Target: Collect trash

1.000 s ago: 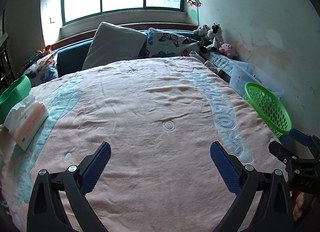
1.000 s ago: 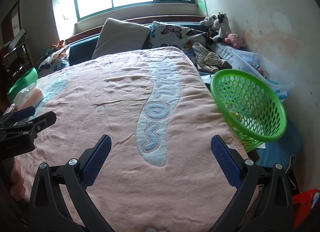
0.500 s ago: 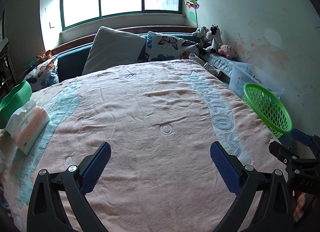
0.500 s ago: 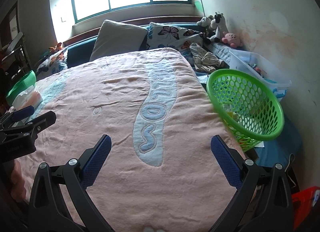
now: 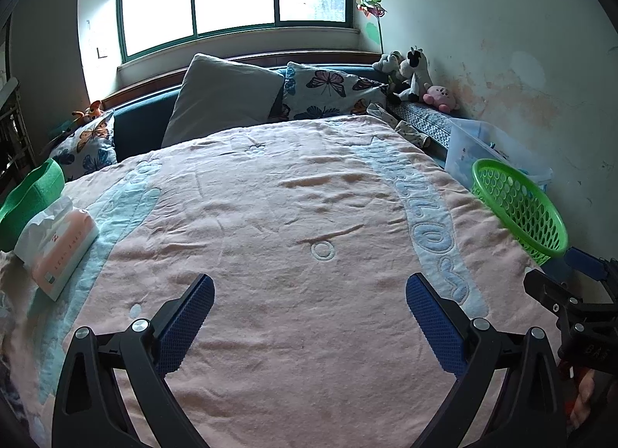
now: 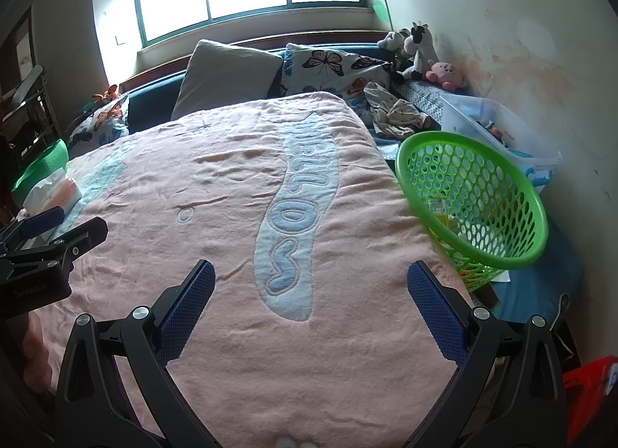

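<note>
Trash sits in one green basket (image 6: 483, 193) beside one pink blanket (image 6: 231, 216); both tongs, left (image 5: 309, 316) and right (image 6: 311, 316), gape apart, empty

green basket (image 6: 498, 177): contents too small to identify | red object (image 6: 587, 394): cut off by frame edge

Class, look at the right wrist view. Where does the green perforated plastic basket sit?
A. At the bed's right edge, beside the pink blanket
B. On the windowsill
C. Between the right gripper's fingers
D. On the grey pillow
A: the green perforated plastic basket sits tilted at the right edge of the pink blanket, wrappers inside.
</note>
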